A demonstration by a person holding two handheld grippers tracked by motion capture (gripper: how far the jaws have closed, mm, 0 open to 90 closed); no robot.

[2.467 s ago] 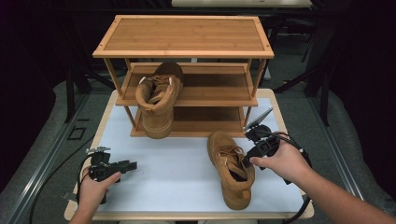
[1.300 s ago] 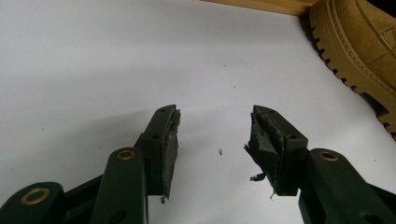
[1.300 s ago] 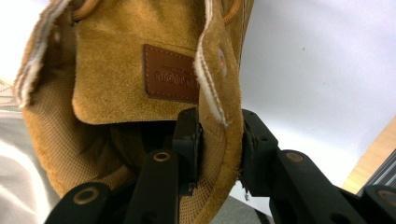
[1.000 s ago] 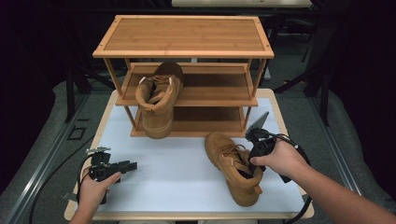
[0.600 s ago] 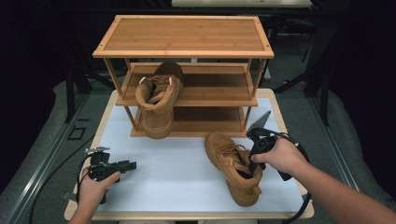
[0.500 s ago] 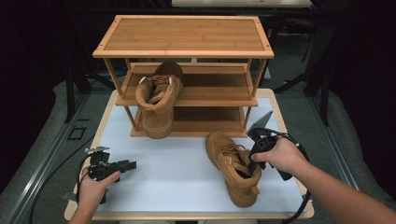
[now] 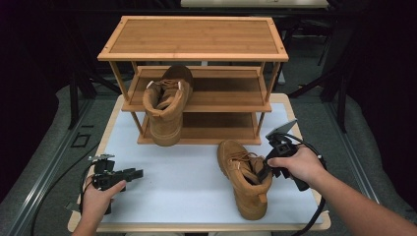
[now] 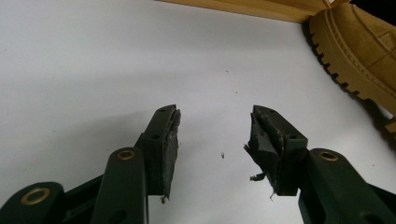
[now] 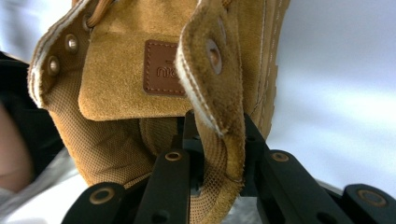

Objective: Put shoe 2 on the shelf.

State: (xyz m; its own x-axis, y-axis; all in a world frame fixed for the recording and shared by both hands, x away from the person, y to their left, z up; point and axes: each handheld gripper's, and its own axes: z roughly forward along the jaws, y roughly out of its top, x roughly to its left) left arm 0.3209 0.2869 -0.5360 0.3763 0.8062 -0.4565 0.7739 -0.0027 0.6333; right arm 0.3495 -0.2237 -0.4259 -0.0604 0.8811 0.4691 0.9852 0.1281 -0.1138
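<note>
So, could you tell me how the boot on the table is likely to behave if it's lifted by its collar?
The boot would probably hang tilted, toe down: the right tongs pinch only its soft suede collar, which looks floppy. Its thick lugged sole suggests some weight, so the collar may bend. A slip seems unlikely; the suede is rough.

Black jaws with brass rivets, frayed pads [image 8: 264,135]

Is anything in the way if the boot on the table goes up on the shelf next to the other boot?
Nothing visible blocks it. The middle shelf is bare beside the other boot, and the right tool grips the table boot.
</note>
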